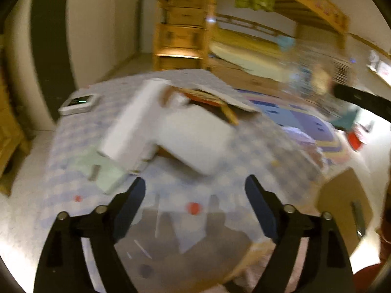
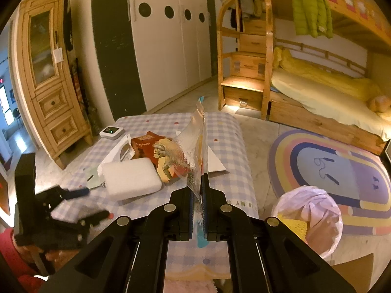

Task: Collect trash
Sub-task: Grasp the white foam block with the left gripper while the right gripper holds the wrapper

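Right tongs pinch a wrapper; left tongs spread over the pile.

Nearest, the right tongs are pressed together on a clear plastic wrapper, held upright off the counter — likely bound for the bag-lined bin just beside on the floor. The left tongs stand spread and empty, aimed at the white foam block — probably the next pick. Beyond it, the rest of the trash lies mid-counter: a red packet and white paper scraps.

Bare tablecloth before, seemingly, foam block
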`<state>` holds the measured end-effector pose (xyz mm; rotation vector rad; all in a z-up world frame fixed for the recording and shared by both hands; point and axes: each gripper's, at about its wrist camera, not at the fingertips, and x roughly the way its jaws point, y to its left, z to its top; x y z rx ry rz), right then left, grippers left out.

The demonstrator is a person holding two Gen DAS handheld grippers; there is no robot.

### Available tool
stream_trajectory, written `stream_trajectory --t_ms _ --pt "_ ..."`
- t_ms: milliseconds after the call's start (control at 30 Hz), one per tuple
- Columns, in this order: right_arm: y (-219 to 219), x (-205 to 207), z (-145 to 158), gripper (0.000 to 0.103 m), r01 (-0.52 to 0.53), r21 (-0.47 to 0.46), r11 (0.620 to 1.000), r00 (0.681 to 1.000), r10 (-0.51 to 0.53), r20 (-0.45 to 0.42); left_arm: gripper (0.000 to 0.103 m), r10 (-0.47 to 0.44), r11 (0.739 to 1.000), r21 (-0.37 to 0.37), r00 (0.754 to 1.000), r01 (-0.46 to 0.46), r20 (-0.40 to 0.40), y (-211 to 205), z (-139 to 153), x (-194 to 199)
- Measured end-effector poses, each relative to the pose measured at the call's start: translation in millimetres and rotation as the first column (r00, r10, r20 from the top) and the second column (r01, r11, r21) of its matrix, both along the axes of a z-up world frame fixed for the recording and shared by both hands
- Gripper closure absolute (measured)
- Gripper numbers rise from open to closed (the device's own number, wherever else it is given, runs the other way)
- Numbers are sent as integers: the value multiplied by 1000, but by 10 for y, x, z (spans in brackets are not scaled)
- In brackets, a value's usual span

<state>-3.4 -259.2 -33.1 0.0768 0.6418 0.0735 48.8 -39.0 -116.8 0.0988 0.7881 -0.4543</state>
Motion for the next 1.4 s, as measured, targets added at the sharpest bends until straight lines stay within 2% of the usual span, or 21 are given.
stream_trajectory --t_ms 67,200,267,400,433,567,667,833,1000,1100,1133,1200,1267,1300,1400 --pt "-16 -12 -19 97 0 6 1000 1000 0 -2 21 33 999 -10 999 -33 -14 67 -9 83" --pt "-50 -23 -57 97 1 16 1000 1000 -1 -10 37 28 999 -22 999 -28 -20 -15 29 67" --pt "-58 -24 -68 97 5 18 1000 1000 -5 -15 38 14 1000 -17 1000 -15 -7 -110 47 35" --pt "-73 -47 -73 97 8 20 1000 1000 -8 -16 39 49 998 40 999 -49 8 -298 35 81" --pt "-83 -62 -74 97 8 21 1000 1000 -8 -16 42 56 997 52 998 -57 5 -321 19 107" --pt "-92 -80 -87 97 9 26 1000 1000 -9 -21 67 92 993 82 996 -90 -21 -386 -65 235" --pt "-118 -116 -94 97 10 32 999 1000 -10 -20 74 77 996 56 997 -75 -23 -348 -19 202" --pt "-170 -162 -94 97 13 47 999 1000 -12 -10 75 42 999 2 999 -41 -32 -137 139 -37" --pt "-261 -187 -116 97 22 68 997 1000 -21 -5 75 8 999 -41 1000 -8 18 -7 397 -334" --pt "-310 -204 -131 97 29 77 997 1000 -29 -4 75 23 999 -49 999 -21 40 12 487 -361" --pt "-332 -207 -139 97 32 81 996 999 -31 -6 75 43 998 -38 997 -41 57 15 505 -349" --pt "-356 -217 -151 97 38 89 995 999 -37 -12 75 91 994 47 991 -96 99 -15 533 -264" --pt "-359 -228 -147 97 41 98 994 999 -40 -15 75 130 987 79 987 -137 90 -24 555 -159" --pt "-361 -243 -140 97 42 98 994 999 -41 -14 75 145 984 88 985 -153 92 -18 568 -127" --pt "-381 -269 -127 97 45 98 994 999 -44 -8 75 162 985 34 981 -166 105 33 684 -78"
